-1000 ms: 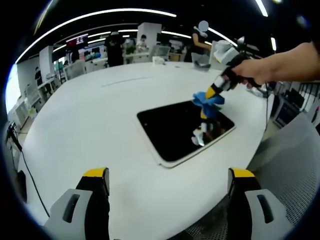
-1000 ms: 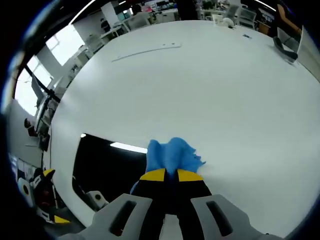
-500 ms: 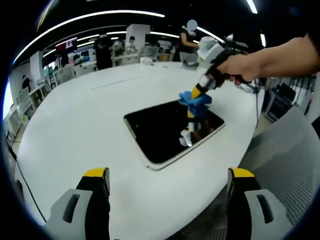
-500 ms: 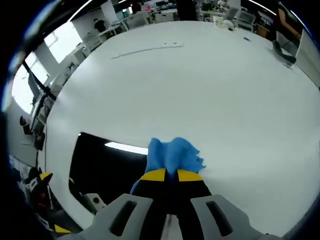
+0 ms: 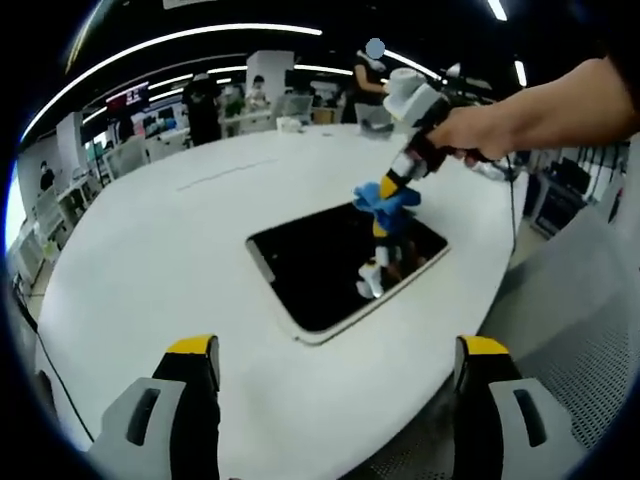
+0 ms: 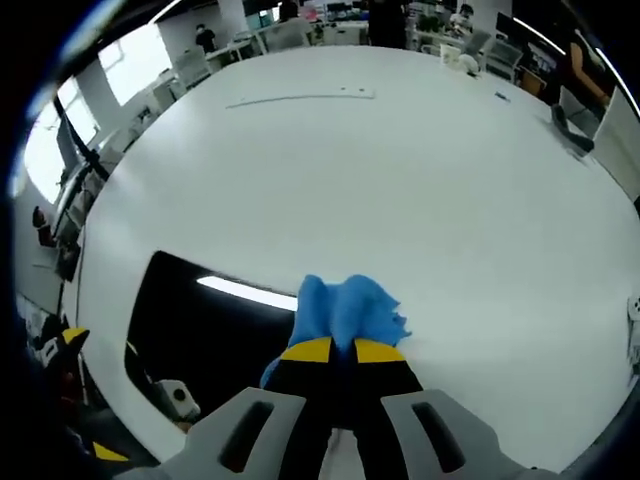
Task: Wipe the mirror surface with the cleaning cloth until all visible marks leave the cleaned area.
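- Nearest the lens in the left gripper view, the left hand-held gripper [image 5: 338,375] hangs above the near edge of the white tabletop [image 5: 150,260], its yellow-tipped jaws spread wide with nothing between them.
- Past it, toward 12 o'clock, lies the mirror [image 5: 330,265], a dark rectangle with rounded corners, flat on the tabletop, its long axis running from 7 o'clock to 1 o'clock in this view.
- At the mirror's far right corner the right hand-held gripper [image 5: 392,185], held by a person's hand [image 5: 478,128], comes down from 2 o'clock; its reflection shows in the glass below.
- In the right gripper view the right hand-held gripper [image 6: 333,349] is clamped on a bunched blue cloth [image 6: 342,313], jaws pressed together over the fabric.
- From that gripper the mirror [image 6: 200,325] spreads away toward 9 o'clock, the cloth sitting at the glass's right edge; whether it touches the surface cannot be told.
- The right hand is plainly the nearer one to the work; a wiping stroke would likely have to travel toward 9 o'clock along the glass, by this judgement.
- No marks can be made out on the mirror from here.
- Farther off, a thin pale strip [image 6: 300,97] lies on the tabletop; beyond are desks and standing people. No writing or brand is legible.
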Demonstrator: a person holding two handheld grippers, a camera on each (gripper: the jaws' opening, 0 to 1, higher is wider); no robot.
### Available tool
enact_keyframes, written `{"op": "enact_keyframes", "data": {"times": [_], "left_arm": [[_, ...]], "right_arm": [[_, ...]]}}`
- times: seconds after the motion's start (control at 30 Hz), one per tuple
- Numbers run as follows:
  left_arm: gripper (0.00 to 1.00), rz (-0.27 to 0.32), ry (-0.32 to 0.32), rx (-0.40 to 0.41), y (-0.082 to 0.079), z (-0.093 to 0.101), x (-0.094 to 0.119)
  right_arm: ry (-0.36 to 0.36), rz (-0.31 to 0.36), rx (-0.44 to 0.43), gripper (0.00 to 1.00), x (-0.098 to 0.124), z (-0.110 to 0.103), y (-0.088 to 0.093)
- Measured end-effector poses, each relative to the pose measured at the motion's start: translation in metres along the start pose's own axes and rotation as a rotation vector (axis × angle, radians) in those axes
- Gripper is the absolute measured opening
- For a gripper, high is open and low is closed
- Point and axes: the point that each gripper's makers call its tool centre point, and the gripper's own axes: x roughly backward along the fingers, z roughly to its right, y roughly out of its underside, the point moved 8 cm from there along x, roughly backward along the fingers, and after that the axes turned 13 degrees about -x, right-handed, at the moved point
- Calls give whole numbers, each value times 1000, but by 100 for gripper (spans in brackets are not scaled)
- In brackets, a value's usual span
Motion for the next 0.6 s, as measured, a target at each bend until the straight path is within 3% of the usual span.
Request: {"op": "enact_keyframes", "data": {"times": [0.1,0.6], "left_arm": [[98,18,1,-34,-5,2,0],[99,39,1,22,-2,0,0]], "right_arm": [[15,3,5,1,-1,-4,0],[23,-52,30,1,-11,-20,-11]]}}
